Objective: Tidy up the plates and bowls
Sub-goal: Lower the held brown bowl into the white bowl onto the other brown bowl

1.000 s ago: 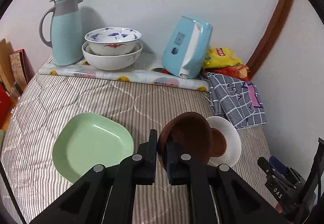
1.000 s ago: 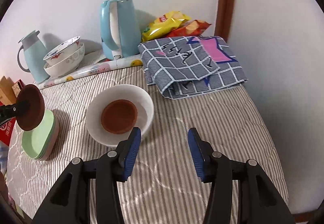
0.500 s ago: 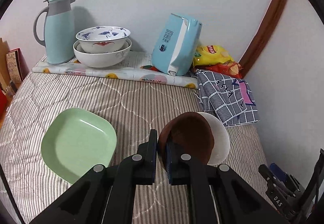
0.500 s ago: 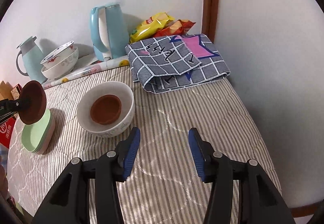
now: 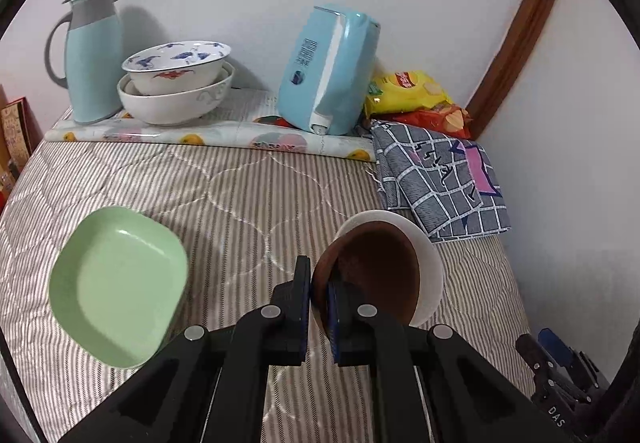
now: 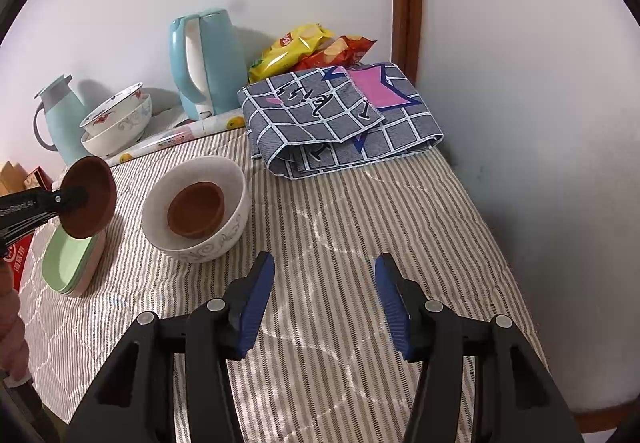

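- Since the earlier frames, the left hand-held gripper (image 5: pixel 319 293) has carried its brown bowl (image 5: pixel 374 275) rightward, from above the green plate (image 5: pixel 118 283) toward the white bowl (image 6: pixel 198 209); in the left view the brown bowl now overlaps the white one.
- Left hand-held gripper is clenched on the brown bowl's rim, holding it tilted in the air; right hand-held gripper (image 6: pixel 325 301) is released, its jaws wide apart above the striped bed (image 6: pixel 340 243), grasping nothing.
- A second brown bowl (image 6: pixel 196 209) already sits inside the white bowl, so the step in hand is probably nesting the held one on it.
- To do it well: level the bowl, centre it over the inner one, lower until seated, then let go.
- Hidden: the left view conceals the white bowl's inside; what lies beneath the green plate is hard to tell.
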